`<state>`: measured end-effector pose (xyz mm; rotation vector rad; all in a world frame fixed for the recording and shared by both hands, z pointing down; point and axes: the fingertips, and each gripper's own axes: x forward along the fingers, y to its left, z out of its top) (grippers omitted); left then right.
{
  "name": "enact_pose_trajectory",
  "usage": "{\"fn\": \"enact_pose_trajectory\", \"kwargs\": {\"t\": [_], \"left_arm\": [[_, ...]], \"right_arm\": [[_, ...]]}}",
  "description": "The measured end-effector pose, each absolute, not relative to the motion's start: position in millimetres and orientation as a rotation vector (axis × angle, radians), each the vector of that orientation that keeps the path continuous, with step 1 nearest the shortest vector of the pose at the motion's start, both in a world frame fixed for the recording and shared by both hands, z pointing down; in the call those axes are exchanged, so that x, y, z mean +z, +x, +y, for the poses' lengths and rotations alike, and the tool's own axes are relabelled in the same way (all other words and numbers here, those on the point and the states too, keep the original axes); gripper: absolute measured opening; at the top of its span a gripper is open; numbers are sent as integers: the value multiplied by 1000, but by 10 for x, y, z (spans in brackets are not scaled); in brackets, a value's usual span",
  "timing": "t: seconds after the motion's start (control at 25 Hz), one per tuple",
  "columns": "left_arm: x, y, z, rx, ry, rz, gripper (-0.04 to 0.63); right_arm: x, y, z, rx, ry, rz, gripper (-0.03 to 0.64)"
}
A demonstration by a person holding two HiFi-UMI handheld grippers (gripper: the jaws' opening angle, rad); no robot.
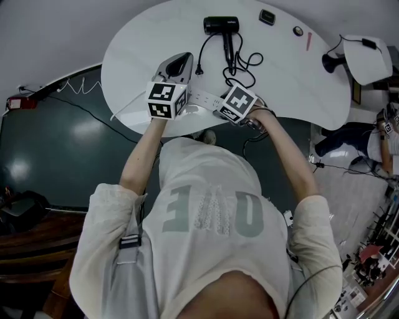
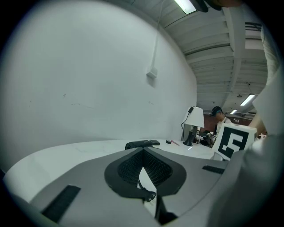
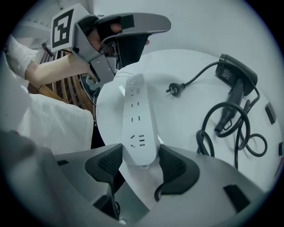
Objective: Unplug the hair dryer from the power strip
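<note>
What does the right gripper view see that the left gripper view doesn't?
Only the right gripper view shows the power strip, held in the right gripper's jaws, and the loose plug lying on the table. Only the left gripper view shows a lamp and a ceiling light. Both show the white table and the hair dryer.

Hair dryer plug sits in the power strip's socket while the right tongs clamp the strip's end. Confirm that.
Wrong: the hair dryer plug lies loose on the table, apart from the power strip, as the right gripper view shows. The right tongs do clamp the strip's end.
</note>
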<state>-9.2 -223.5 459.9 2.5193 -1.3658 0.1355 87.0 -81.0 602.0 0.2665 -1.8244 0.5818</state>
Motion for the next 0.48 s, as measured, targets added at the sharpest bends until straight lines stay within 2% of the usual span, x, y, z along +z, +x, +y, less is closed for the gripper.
{"fn": "enact_pose_trajectory", "kwargs": {"t": [0.24, 0.48], "left_arm": [[4322, -97, -2234, 90, 2545, -1391, 14], [4203, -86, -2193, 119, 2591, -1410, 14]], "right_arm": [[6051, 851, -726, 378, 274, -1837, 268], [5842, 768, -789, 324, 314, -1909, 284]]}}
